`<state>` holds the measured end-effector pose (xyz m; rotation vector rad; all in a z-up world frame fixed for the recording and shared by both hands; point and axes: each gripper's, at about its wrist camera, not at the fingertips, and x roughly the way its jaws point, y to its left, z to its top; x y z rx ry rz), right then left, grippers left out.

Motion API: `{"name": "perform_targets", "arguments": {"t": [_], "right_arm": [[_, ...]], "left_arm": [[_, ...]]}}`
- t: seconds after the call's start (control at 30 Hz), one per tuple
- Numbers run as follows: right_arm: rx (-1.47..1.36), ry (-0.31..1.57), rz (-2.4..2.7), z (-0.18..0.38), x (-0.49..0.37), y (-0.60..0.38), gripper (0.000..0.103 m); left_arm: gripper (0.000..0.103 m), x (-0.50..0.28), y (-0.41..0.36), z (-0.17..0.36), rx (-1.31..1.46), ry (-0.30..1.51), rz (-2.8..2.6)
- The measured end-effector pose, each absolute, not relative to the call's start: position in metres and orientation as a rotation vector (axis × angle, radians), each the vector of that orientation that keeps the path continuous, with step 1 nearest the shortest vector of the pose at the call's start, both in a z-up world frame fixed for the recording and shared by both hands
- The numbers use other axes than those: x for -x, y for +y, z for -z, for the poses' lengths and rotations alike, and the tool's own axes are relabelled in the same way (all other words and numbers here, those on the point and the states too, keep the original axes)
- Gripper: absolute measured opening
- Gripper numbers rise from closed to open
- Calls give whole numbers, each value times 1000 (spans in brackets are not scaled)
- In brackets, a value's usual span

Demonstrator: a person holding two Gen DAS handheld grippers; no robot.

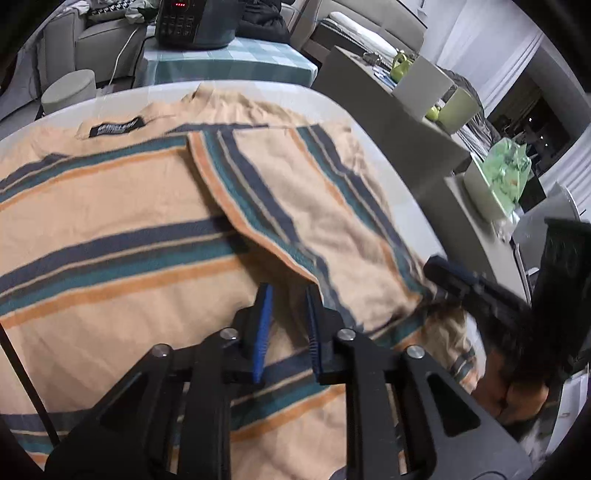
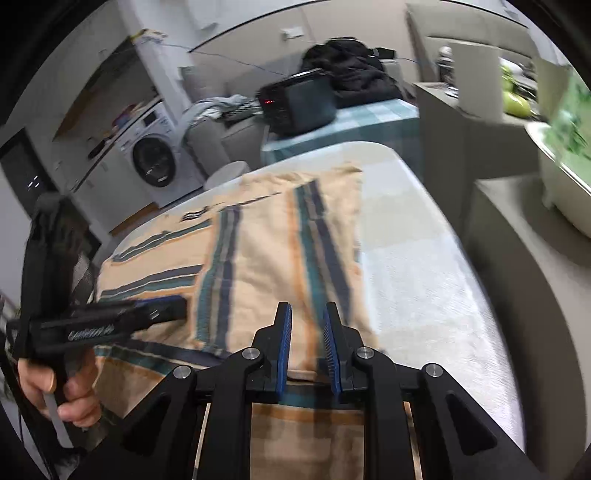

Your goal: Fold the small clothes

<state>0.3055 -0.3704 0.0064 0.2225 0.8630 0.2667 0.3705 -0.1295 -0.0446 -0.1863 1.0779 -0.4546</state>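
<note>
Shirt (image 1: pixel 122 236), striped, lies flat on white table (image 2: pixel 424 266), right side folded over. Left gripper (image 1: pixel 288 325) and right gripper (image 2: pixel 307 343) both slightly parted, holding nothing, above the fabric.

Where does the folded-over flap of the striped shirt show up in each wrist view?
Left wrist: the folded flap lies centre to right, its near corner just above the left tool.
Right wrist: the folded flap fills the centre, running up from the right tool.
Shared landmark: the black appliance with red lights, beyond the table.
</note>
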Motion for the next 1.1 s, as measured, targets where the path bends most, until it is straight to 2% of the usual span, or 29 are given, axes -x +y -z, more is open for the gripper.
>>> {"name": "perform_targets", "arguments": {"t": [0.07,0.1,0.27,0.4,0.5,0.57,0.6,0.63,0.67,0.7,0.73,0.77,0.9,1.1], "right_arm": [[-197,860,-259,-7,-304,-365,18],[-191,861,-257,-8,-303,-365,18],[-172,859,-223,-17,-288,-377,18],[-149,807,-197,-39,-262,-382,18],[-127,763,-201,-62,-239,-377,24],[-109,729,-207,-80,-221,-369,30],[-101,710,-211,-88,-211,-365,40],[-94,681,-223,-100,-197,-358,54],[-94,660,-236,-109,-186,-351,62],[-97,642,-252,-117,-177,-344,76],[-101,621,-272,-127,-167,-334,90],[-102,612,-281,-133,-161,-324,94],[-108,596,-349,-154,-143,-271,103],[-81,577,-484,-149,-149,-183,103]], "left_arm": [[29,-375,-136,44,148,1054,427],[32,-377,-137,47,122,1061,398],[32,-372,-125,51,25,1086,288],[32,-341,-91,26,129,1006,323],[40,-301,-58,-4,152,903,272],[63,-272,-33,-23,169,841,224],[69,-255,-21,-31,175,814,198],[82,-240,-9,-40,178,793,170],[89,-223,5,-46,180,774,147],[90,-210,17,-52,184,758,131],[97,-192,35,-58,194,737,106],[102,-179,49,-61,210,721,86],[102,-126,108,-66,294,671,8],[102,-77,187,-44,375,672,-134]]}}
